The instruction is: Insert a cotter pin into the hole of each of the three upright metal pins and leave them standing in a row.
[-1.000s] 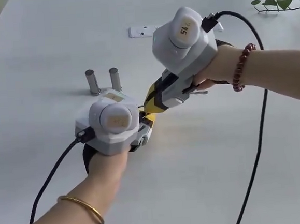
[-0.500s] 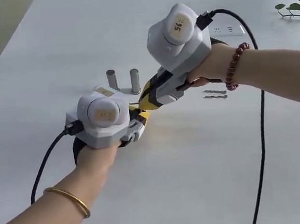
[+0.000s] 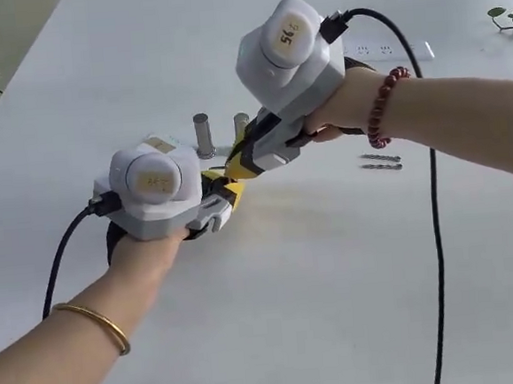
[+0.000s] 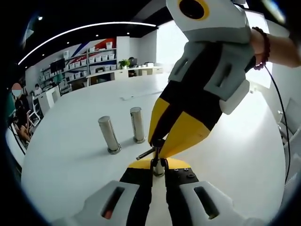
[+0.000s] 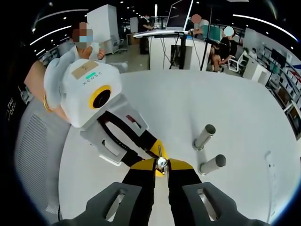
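The white table spreads under everything I am doing. Above it I hold my left gripper low and close to me. My right gripper slants down from the far right, so the two sets of yellow-and-black jaw tips meet nose to nose just over the table top.

The right cable, black, arches off the back of my right gripper, passes behind my forearm and runs down across the table toward me. The left cable, also black, leaves my left gripper and drops past my wrist.

Just behind the meeting jaws, two metal pins stand upright on the table. They are side by side, near each other but apart.

My left gripper is clenched on the third metal pin. In the left gripper view the pin sits squeezed between my jaws, with its end poking out past their tips.

My right gripper is pinched tight on a cotter pin. This thin rod lies crosswise at the end of the held pin, with its free end sticking out to the left in that view. I cannot tell whether it already sits in the hole.

Two spare cotter pins lie parallel on the table just beyond my right wrist, well apart from the standing pair.
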The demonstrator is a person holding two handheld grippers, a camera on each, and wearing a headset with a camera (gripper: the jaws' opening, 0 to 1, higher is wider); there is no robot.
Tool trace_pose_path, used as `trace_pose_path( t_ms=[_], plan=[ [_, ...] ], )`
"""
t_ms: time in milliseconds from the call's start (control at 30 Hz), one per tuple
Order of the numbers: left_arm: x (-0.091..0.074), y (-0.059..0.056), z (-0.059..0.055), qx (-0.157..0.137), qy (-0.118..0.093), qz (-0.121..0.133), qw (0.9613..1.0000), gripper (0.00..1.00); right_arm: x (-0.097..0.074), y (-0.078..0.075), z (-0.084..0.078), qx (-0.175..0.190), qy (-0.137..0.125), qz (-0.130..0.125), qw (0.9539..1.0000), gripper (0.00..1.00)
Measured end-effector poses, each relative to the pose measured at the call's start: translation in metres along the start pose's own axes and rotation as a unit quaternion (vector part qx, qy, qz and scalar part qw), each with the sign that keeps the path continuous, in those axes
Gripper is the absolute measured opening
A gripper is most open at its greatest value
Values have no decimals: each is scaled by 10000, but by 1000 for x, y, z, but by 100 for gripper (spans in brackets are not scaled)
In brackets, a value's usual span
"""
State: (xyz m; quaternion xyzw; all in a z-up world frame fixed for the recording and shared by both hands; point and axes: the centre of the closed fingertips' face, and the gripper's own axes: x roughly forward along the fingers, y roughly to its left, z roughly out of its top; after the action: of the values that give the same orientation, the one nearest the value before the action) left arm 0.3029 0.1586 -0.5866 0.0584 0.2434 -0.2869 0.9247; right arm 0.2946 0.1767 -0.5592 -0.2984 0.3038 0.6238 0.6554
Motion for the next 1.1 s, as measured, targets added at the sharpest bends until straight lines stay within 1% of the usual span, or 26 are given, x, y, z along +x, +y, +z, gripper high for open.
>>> trace_pose_path(
  t_ms=[100, 167, 400, 633, 700, 767, 833, 933, 1000, 1067, 1100],
  plan=[
    [-1, 1, -2, 101, 41, -59, 9999, 7, 1, 1, 1, 8, -6, -2, 10000, 4],
    [-1, 2, -3, 101, 40, -76, 9999, 7, 4, 0, 2, 21, -3, -4, 10000, 4],
    [-1, 3, -3, 73, -14, -101, 9999, 7, 3, 1, 2, 17, -5, -33, 10000, 4],
    [-1, 3, -3, -1, -11, -107, 9999, 7, 4, 4, 2, -34, 25, -7, 10000, 4],
    [-1, 4, -3, -98, -9, -117, 9999, 8, 4, 3, 2, -104, 54, -20, 9999, 4],
    [0, 5, -5, -190, 20, -96, 9998, 9, 5, 4, 2, -130, 108, -17, 9999, 4],
    [-1, 6, -5, -182, 24, -74, 9998, 11, 6, 4, 2, -268, 164, -35, 9995, 5],
    [-2, 6, -6, -240, 25, -78, 9997, 14, 8, 4, 0, -349, 278, -77, 9990, 5],
    [-3, 6, -6, -240, 25, -86, 9997, 16, 8, 4, -3, -322, 334, -80, 9989, 6],
    [-4, 6, -6, -244, 13, -89, 9997, 17, 8, 6, -5, -226, 341, -53, 9991, 9],
    [-4, 6, -7, -236, 43, -82, 9997, 18, 8, 6, -5, -170, 320, -55, 9993, 10]
  ],
)
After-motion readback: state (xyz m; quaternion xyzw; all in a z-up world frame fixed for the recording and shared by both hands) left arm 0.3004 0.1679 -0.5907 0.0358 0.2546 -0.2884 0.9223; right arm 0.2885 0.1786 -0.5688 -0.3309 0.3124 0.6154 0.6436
